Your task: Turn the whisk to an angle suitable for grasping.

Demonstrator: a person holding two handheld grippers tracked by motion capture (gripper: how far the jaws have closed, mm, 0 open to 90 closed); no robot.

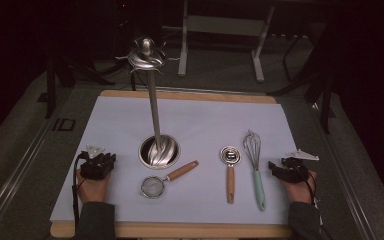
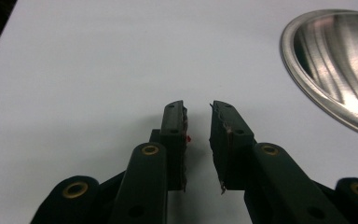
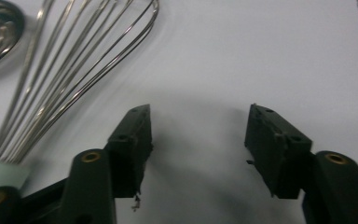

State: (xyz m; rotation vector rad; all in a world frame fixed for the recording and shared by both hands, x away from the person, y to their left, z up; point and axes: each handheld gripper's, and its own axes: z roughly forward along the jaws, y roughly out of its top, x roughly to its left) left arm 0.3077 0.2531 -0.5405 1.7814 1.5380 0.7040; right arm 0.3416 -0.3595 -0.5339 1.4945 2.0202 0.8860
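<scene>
The left gripper (image 1: 99,162) is seen resting on the pale sheet of the counter (image 1: 130,120), well to the left of the steel stand (image 1: 159,150), whose round base sits near the sheet's middle and whose thin pole rises to a hooked top. In the left gripper view its jaws are parted by a narrow gap with nothing between them, and the rim of the stand's base is met at the upper right, so the stand lies ahead and to that gripper's right. Just in front of the stand's base a small strainer (image 1: 155,186) is laid, its wooden handle slanting up to the right. Further right of the stand a steel scoop (image 1: 230,156) with a wooden handle is set, its handle running straight back toward the person. The whisk (image 1: 253,165) comes next, well right of the stand, its wires pointing away and its mint handle pointing back toward the person, so its long axis runs front to back. The right gripper (image 1: 280,169) is held just to the right of the whisk, jaws spread wide and empty; in the right gripper view (image 3: 196,135) the whisk wires (image 3: 65,70) fan out to its left. The whisk is judged nearest the right gripper, so a short sideways shift leftward and a grasp across the handle are called for.
</scene>
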